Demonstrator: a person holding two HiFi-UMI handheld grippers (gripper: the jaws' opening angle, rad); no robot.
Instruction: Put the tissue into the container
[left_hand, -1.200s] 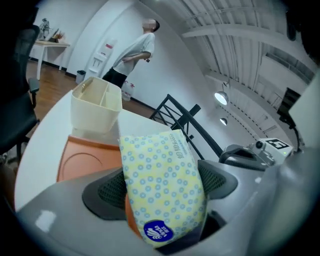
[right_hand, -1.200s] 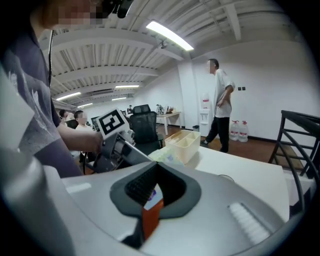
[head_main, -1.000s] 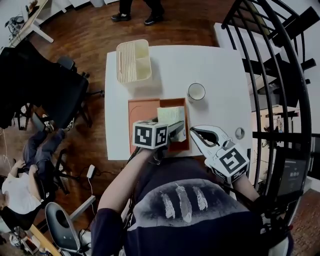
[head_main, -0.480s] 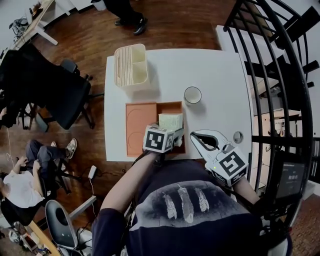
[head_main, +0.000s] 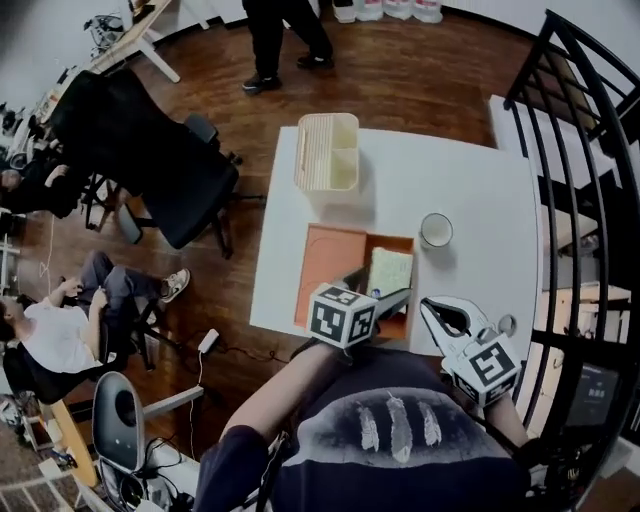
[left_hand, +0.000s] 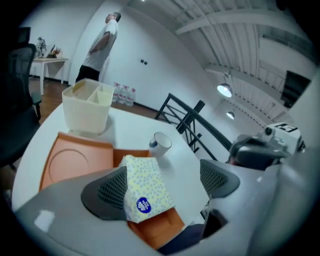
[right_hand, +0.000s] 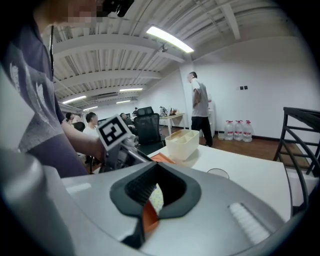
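Orange tray (head_main: 325, 262) holds tissue pack (head_main: 390, 270), lower centre | left gripper (left_hand: 165, 172) fingers spread around pack, no pinch | right gripper (head_main: 432, 308) fingers pressed together, empty | cream container (head_main: 327, 152) upper centre | risk: off-centre closure may skew soft pack, slip in transit.

Both tongs are pale grey moulded shells. The left gripper (head_main: 385, 297) has a cube (head_main: 342, 315) with black-and-white square markers behind its jaws, and the right gripper (head_main: 432, 308) has a matching second cube (head_main: 487, 364). Dark ribbed pads (left_hand: 107, 192) line the inner faces of the jaws. Behind the tongs, the person wears a dark navy shirt (head_main: 330, 470) printed with three pale feathers (head_main: 398, 425). Its sleeve (head_main: 225, 465) ends above the elbow.
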